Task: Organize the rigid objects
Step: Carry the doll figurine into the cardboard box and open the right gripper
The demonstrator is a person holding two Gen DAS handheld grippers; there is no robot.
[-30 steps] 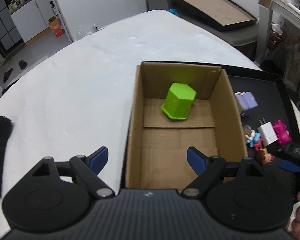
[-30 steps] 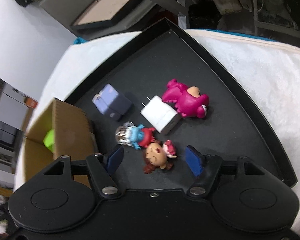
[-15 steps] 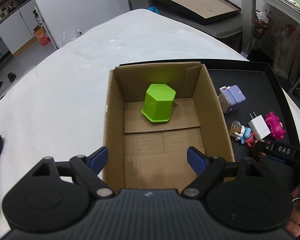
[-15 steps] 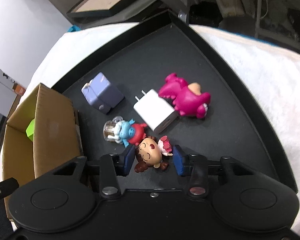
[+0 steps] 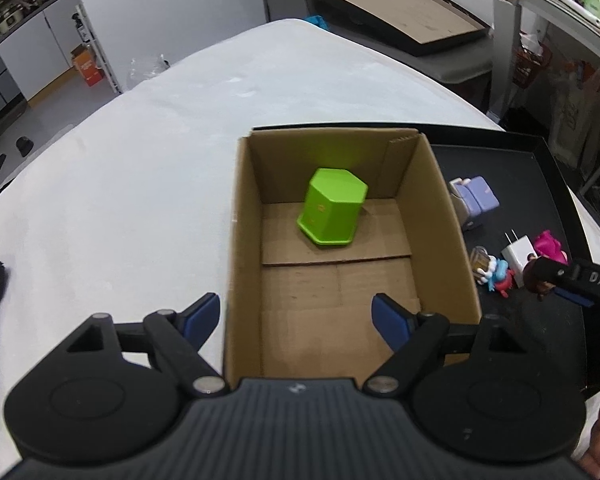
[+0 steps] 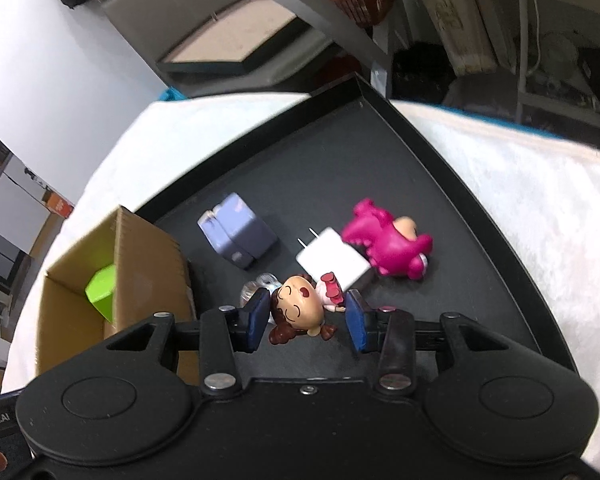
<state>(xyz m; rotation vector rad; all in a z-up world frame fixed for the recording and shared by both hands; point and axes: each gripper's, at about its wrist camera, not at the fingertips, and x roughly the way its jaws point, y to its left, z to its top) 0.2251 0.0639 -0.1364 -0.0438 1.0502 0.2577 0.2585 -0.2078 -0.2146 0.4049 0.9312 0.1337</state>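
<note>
Right gripper (image 6: pixel 307 318) jaws just closed on the brown-haired girl figurine (image 6: pixel 300 307), above the black tray (image 6: pixel 480 216), white charger cube (image 6: pixel 334 265) at 12 o'clock. Left gripper (image 5: pixel 296 318) jaws wide open, nothing between them, over the brown cardboard box (image 5: pixel 240 264); green hexagonal block (image 5: pixel 333 207) at its 12 o'clock end.

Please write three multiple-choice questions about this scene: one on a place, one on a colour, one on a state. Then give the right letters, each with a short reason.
1. Where is the green block?
A. in the cardboard box
B. on the black tray
C. on the white cloth

2. What colour is the charger?
A. purple
B. white
C. pink

3. What is the right gripper doing?
A. standing open over the tray
B. gripping the charger
C. gripping the doll figure

Answers:
1 A, it stands on the box floor.
2 B, its body is white, beside the pink toy.
3 C, its jaws have just closed and both pads press the doll's head.
</note>
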